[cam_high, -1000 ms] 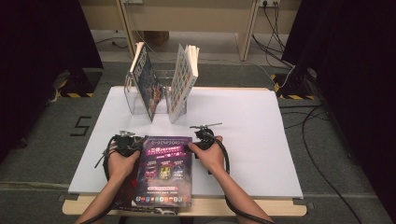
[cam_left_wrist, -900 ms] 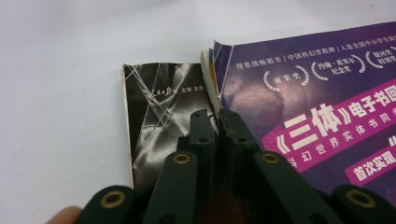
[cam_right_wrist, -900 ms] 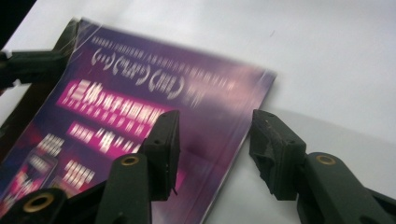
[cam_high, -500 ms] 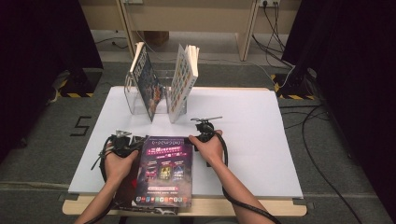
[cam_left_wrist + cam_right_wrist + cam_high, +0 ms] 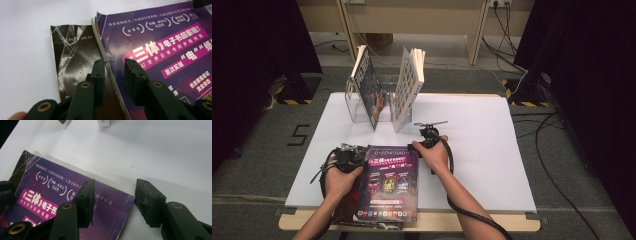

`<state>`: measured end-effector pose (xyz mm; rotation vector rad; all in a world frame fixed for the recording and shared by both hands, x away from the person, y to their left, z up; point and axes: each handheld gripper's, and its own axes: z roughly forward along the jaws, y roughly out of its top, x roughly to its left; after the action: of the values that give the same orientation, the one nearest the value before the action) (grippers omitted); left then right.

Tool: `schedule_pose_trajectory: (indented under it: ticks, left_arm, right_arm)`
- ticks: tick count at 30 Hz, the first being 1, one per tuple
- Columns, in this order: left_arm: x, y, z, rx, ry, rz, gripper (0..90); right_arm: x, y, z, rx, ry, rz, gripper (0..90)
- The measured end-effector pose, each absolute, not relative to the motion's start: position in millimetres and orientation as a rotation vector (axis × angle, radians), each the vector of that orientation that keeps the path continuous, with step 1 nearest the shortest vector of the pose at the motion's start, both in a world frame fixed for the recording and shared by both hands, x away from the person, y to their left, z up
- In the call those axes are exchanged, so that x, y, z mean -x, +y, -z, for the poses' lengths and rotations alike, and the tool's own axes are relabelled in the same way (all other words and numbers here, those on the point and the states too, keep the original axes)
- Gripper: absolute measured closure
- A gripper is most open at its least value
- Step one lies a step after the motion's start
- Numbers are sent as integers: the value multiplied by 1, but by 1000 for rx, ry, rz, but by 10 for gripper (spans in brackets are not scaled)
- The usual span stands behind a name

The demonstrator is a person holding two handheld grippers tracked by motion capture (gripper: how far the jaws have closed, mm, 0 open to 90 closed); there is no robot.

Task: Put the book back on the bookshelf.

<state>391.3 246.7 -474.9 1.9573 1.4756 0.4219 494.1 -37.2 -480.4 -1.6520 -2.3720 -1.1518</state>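
Glossy purple paper covers the book [image 5: 388, 182] lying flat at the near edge of your white worktop [image 5: 492, 150], its corners creased, a crinkled dark flap [image 5: 72, 65] spread beside it. Your left hand-held gripper [image 5: 113, 72] straddles the book's left edge, jaws parted. Your right hand-held gripper [image 5: 113, 195] spans its far right corner, jaws apart. A clear stand [image 5: 362, 111] holds two upright books [image 5: 407, 90].

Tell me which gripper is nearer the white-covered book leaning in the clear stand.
Right. The right gripper sits just below the white-covered book; the left gripper is farther, down-left.
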Motion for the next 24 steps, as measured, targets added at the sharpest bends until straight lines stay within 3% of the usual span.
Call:
schedule_pose_trajectory:
  ticks: [10,24]
  left_arm:
    - [-390,237,474,-2007,1467,-480,772]
    - [-389,236,473,-2013,1472,-483,788]
  right_arm:
    - [-490,-40,480,1672,-2322,1143,519]
    - [-482,-45,479,1661,-2249,1074,548]
